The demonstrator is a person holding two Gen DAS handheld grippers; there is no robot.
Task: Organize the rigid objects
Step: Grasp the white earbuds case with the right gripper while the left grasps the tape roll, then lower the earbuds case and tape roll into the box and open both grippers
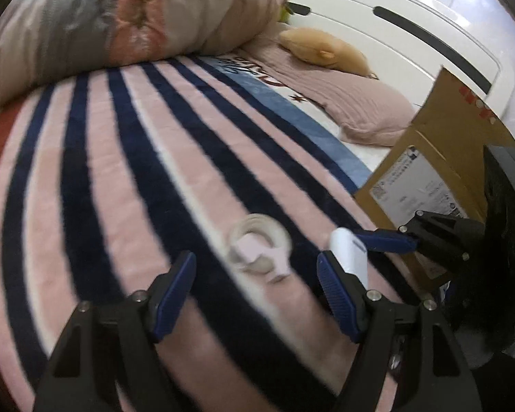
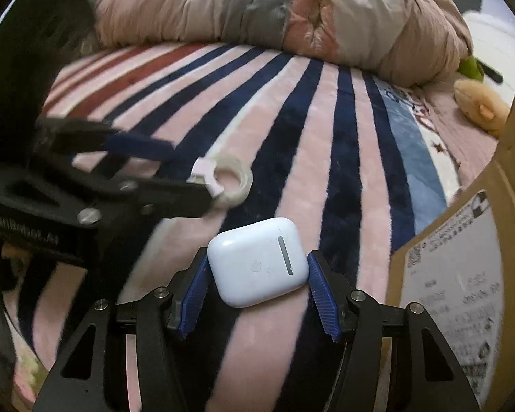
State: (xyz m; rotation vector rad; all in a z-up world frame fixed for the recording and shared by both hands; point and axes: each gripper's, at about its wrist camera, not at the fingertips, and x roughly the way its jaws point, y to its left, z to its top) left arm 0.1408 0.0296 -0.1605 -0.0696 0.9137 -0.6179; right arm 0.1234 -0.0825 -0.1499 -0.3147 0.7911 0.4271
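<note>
Right gripper [image 2: 257, 274] clamps a glossy white rounded-square earbud case [image 2: 257, 261] between its blue pads, above the pink-and-navy striped blanket [image 2: 326, 130] beside a brown cardboard box [image 2: 463, 274]. Left gripper [image 1: 255, 276], jaws spread wide and holding nothing, straddles a clear tape roll [image 1: 259, 245] lying on the blanket.

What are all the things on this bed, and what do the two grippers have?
Earbud case: one, white, between the right gripper's fingers.
Tape roll: one, clear with a pale pink dispenser, on the blanket by the left gripper's fingertips.
Blanket: one, pink with navy and red stripes, covering the bed.
Duvet: one, beige, grey and pink, bunched at the far side.
Plush toy: one, tan, on a pink pillow.
Cardboard box: one, brown, at right.
Left gripper: open.
Right gripper: holding the case.
</note>
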